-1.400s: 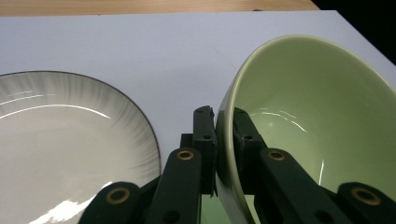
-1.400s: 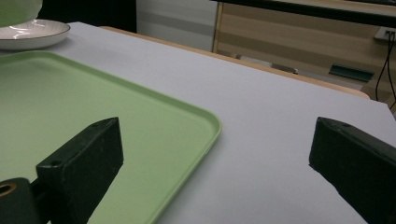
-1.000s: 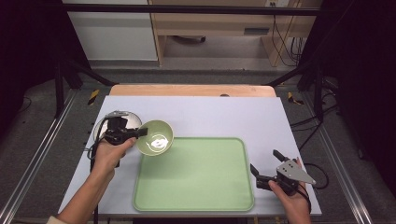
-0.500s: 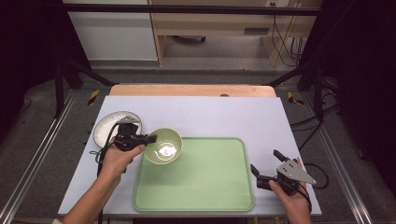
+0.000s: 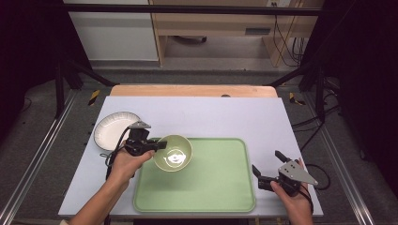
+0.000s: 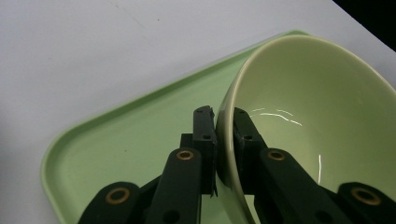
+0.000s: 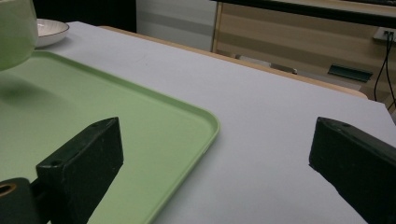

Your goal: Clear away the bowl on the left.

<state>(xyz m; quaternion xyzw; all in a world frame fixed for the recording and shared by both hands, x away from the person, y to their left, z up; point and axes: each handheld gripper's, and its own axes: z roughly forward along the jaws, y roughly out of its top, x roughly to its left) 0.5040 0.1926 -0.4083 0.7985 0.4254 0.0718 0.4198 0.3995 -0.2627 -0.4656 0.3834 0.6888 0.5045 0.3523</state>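
The left tongs [image 5: 155,146] pinch the rim of the pale green bowl [image 5: 172,153], one jaw inside and one outside, holding it over the green tray [image 5: 206,187] toward the tray's ten o'clock corner. Its shadow on the tray suggests it is not yet set down. The white plate [image 5: 112,129] sits on the bench [image 5: 211,112] at nine o'clock, bare. The right tongs [image 5: 266,167] rest spread at four o'clock, holding nothing. Lowering and release appear to remain.

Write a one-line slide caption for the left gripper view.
Left gripper pinches the green bowl by its rim above a corner of the green tray.
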